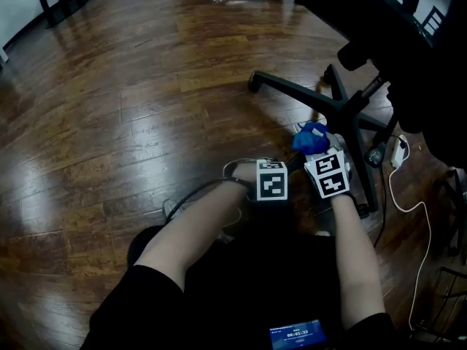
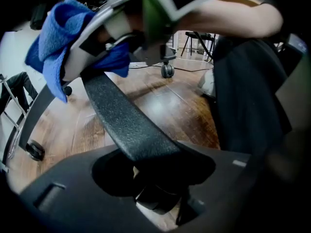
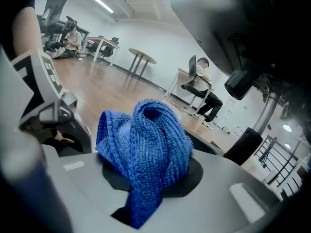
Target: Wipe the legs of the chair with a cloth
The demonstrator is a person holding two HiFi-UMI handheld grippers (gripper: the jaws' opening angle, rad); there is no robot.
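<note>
Now: left hand-held gripper [image 2: 155, 178] clamped on black textured plastic chair leg [image 2: 127, 123]; leg's long axis runs ahead from its jaws. Right hand-held gripper [image 3: 146, 178], clenched on blue knitted cloth [image 3: 146, 140], nearer: farther along same leg.

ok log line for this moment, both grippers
left gripper: shut on chair leg | right gripper: shut on blue cloth | cloth: by same leg, beyond left gripper

No text can be read with certainty. A small blue screen [image 1: 297, 335], behind the left gripper [image 1: 290, 164] near the person's body, shows digits too small to read. The marker cubes [image 1: 271, 180] carry only black-and-white square patterns.
</note>
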